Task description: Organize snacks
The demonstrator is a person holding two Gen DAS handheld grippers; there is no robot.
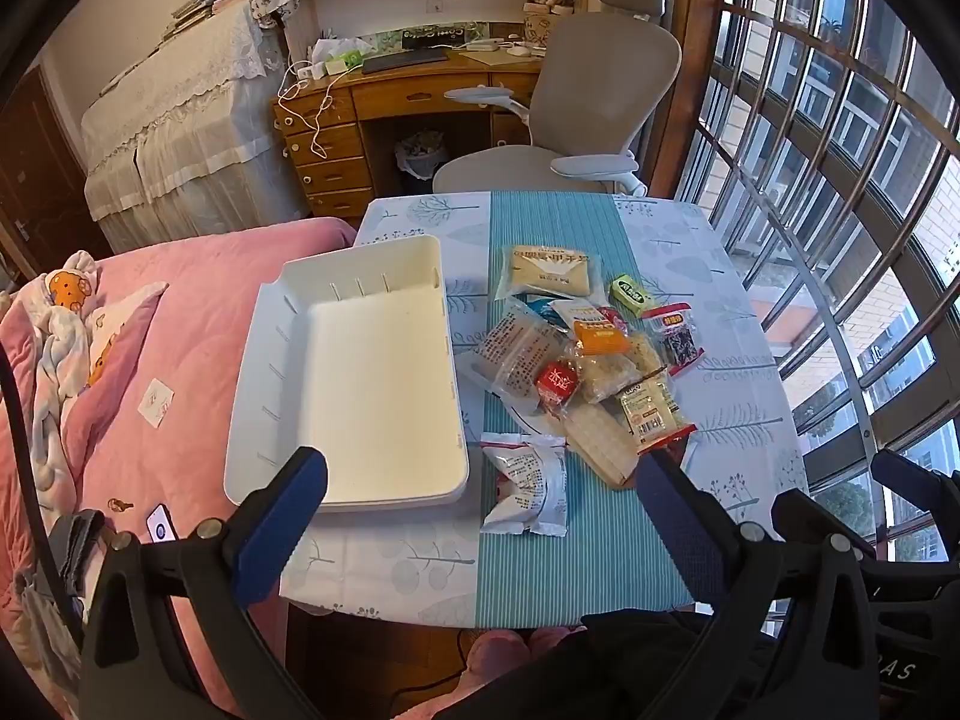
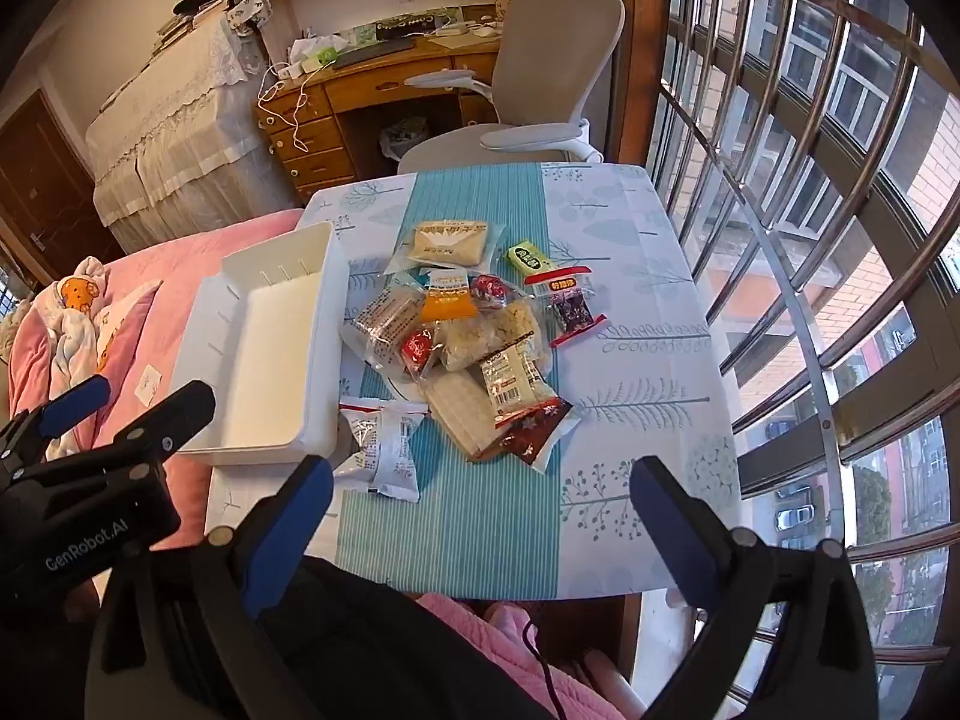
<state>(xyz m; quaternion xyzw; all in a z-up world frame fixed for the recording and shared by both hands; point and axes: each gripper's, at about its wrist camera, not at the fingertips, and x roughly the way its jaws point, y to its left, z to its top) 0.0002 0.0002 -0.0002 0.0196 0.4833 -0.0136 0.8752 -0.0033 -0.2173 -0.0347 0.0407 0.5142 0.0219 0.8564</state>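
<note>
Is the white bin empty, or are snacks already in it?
Empty: the white bin shows only its bare floor in both views; the snack pile lies beside it on the table.

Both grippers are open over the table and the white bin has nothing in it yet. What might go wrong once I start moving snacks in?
1. The white bin overhangs the table's left edge toward the pink bed; pressing on that side might tip it.
2. The snack pile overlaps heavily, so pinching the red-wrapped candy may drag neighbouring packets along.
3. The white packet lies flat; the open left gripper could slide off its slick wrapper.
</note>
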